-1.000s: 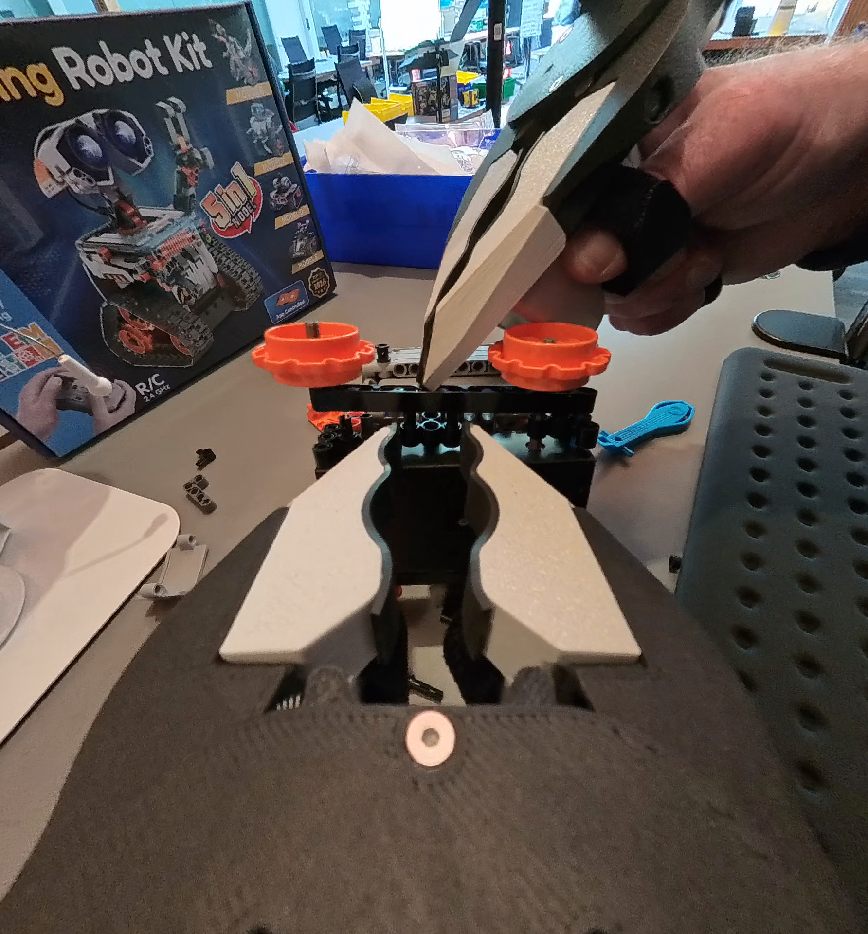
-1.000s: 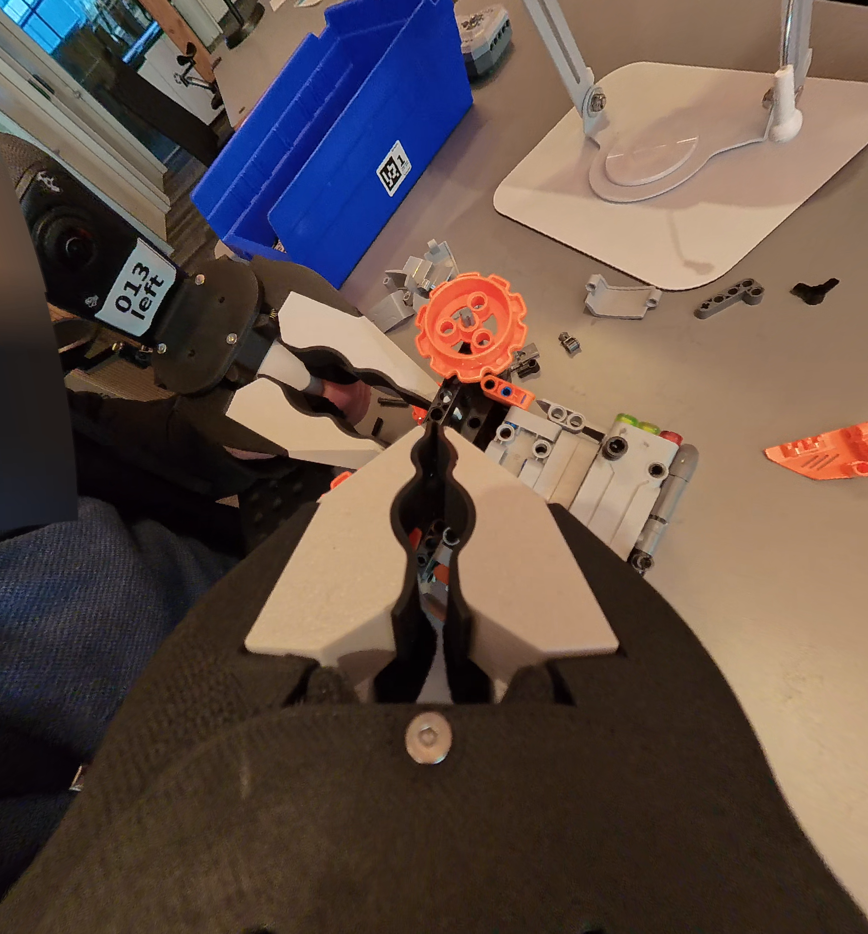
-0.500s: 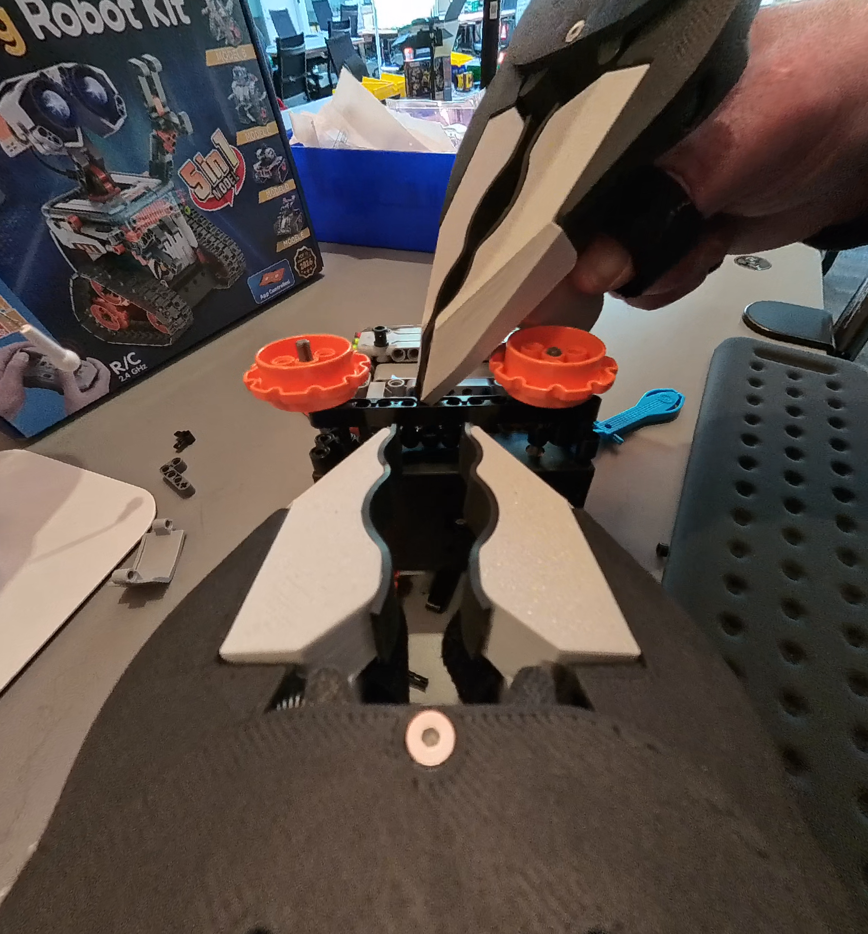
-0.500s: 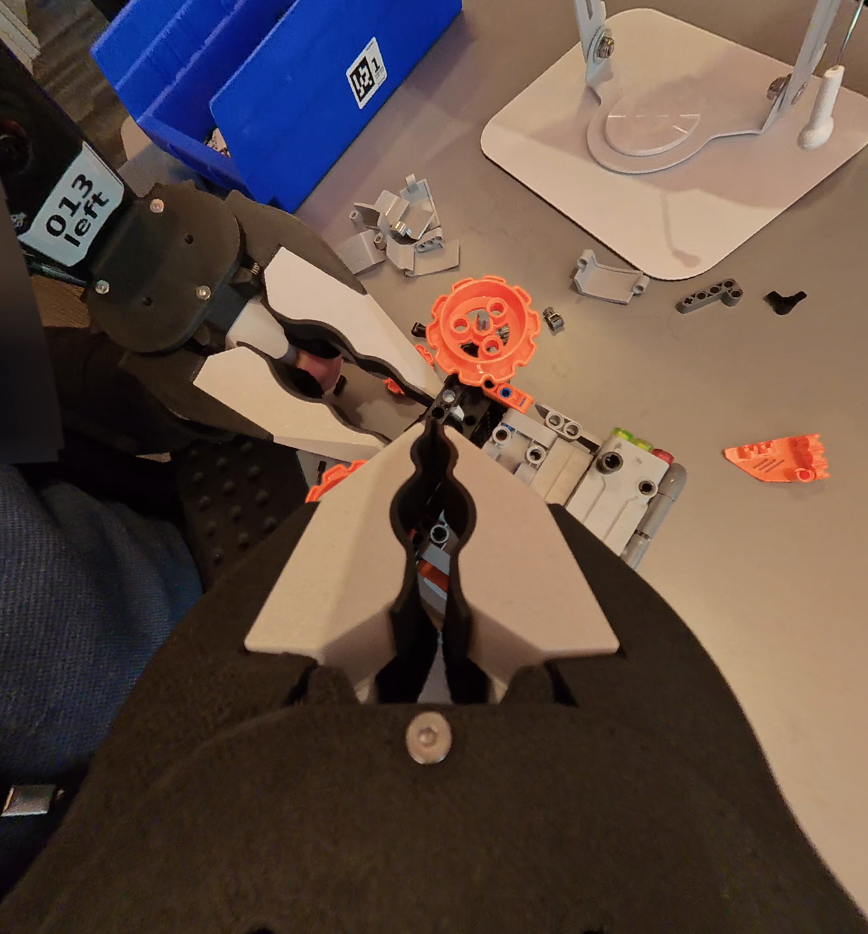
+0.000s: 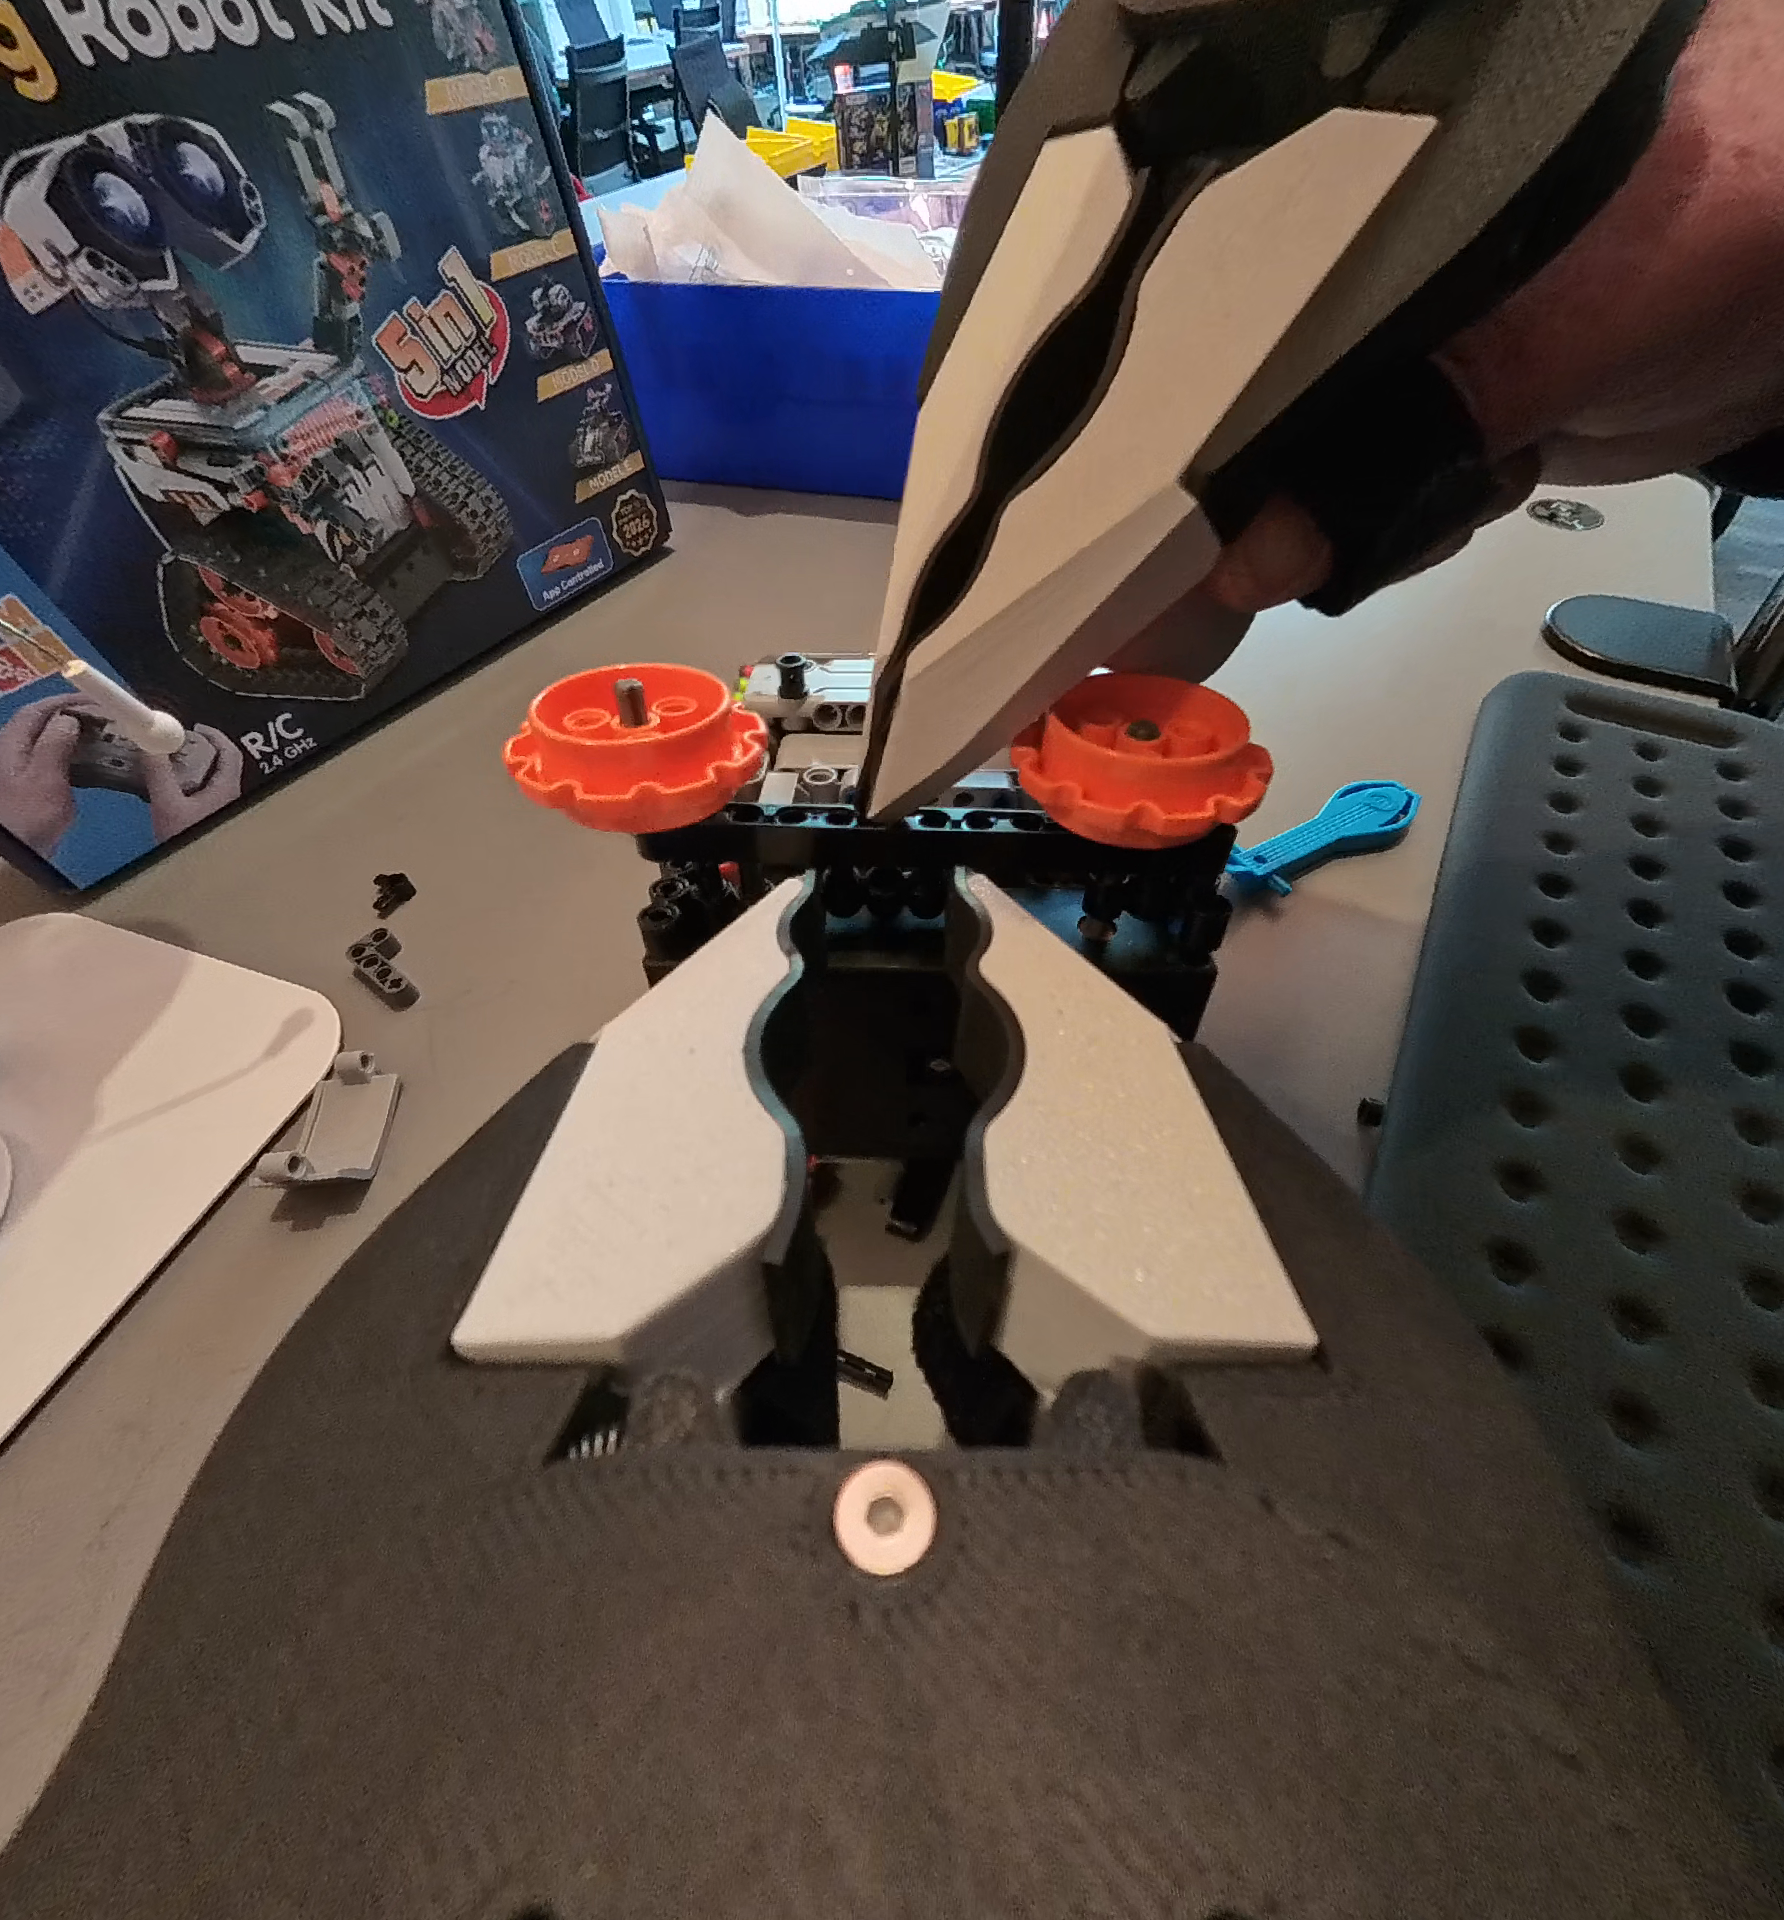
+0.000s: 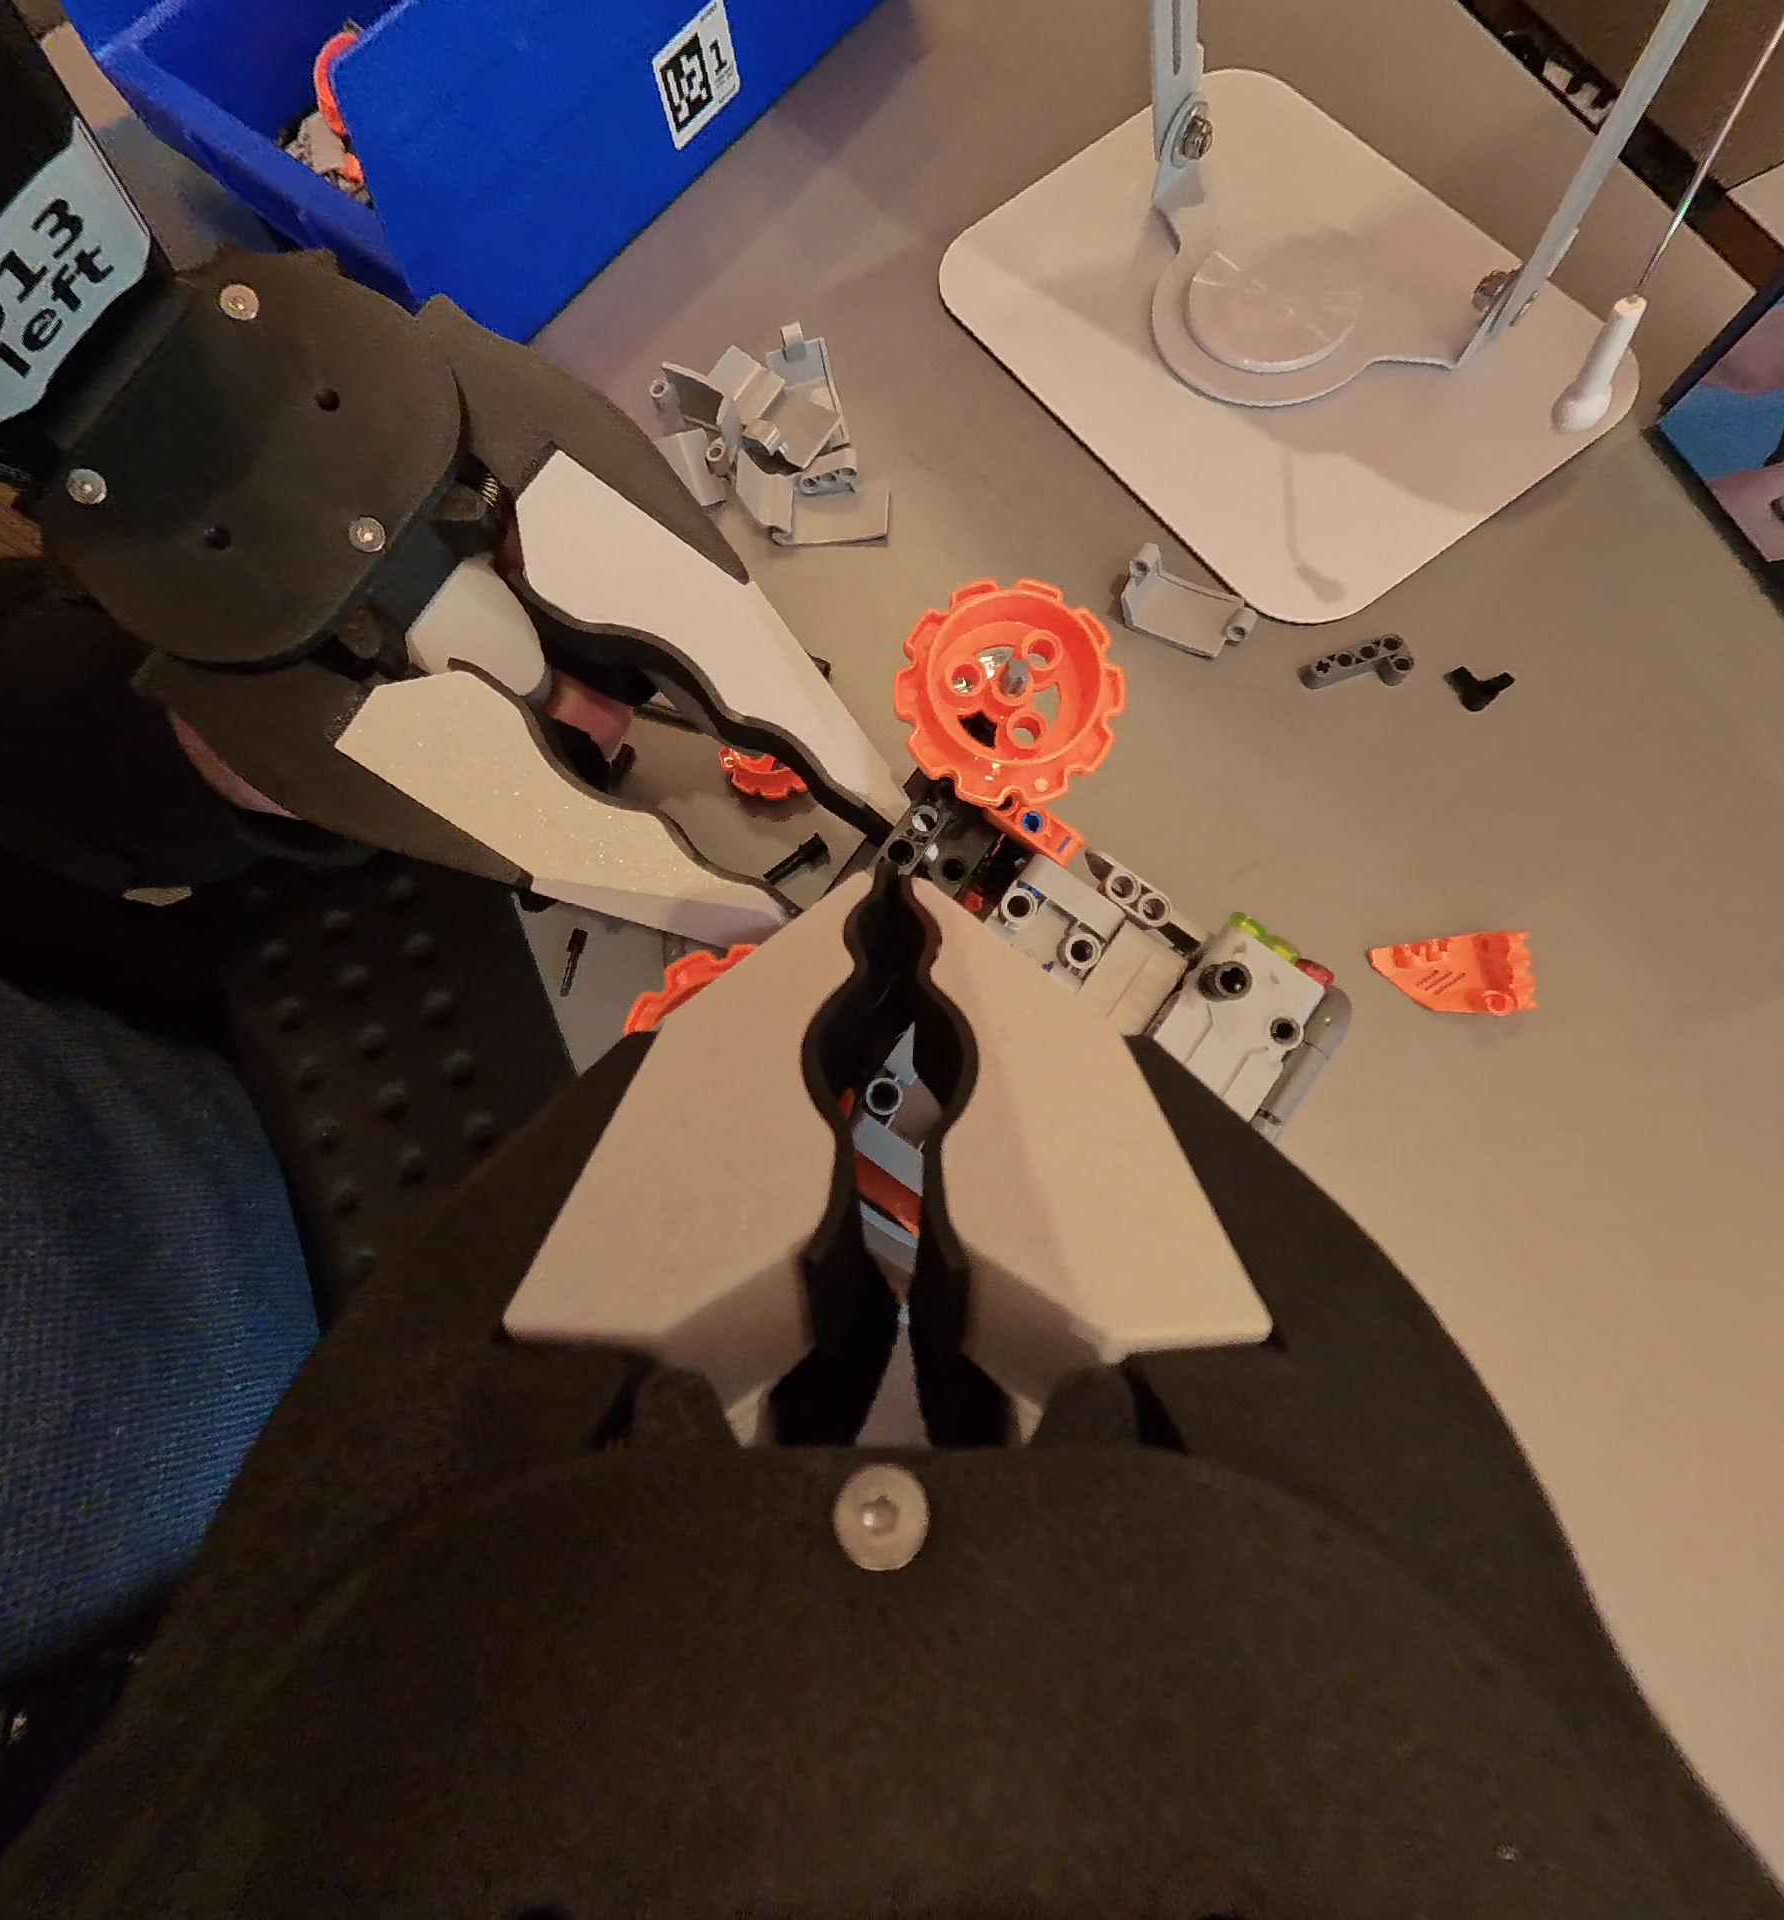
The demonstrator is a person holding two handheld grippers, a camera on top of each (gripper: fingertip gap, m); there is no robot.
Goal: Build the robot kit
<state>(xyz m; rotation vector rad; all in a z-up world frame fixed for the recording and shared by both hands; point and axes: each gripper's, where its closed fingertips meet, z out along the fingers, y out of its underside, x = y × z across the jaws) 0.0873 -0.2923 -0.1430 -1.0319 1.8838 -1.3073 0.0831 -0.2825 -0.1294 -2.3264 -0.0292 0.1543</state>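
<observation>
Left tool [image 5: 883,894] clamped on black brick chassis [image 5: 929,966]; right tool [image 6: 893,883] pinched tight on its top beam [image 5: 929,821].

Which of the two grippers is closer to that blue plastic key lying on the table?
Right, by a small margin. The right gripper tips down onto the black beam beside the orange wheel next to the blue key. The left gripper grips the model's black block, lower and nearer the camera.

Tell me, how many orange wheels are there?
3 show. Two big orange sprocket wheels sit on the black model, left and right. A small orange sprocket wheel lies on the table behind the left gripper. More may hide in the blue bin.
</observation>
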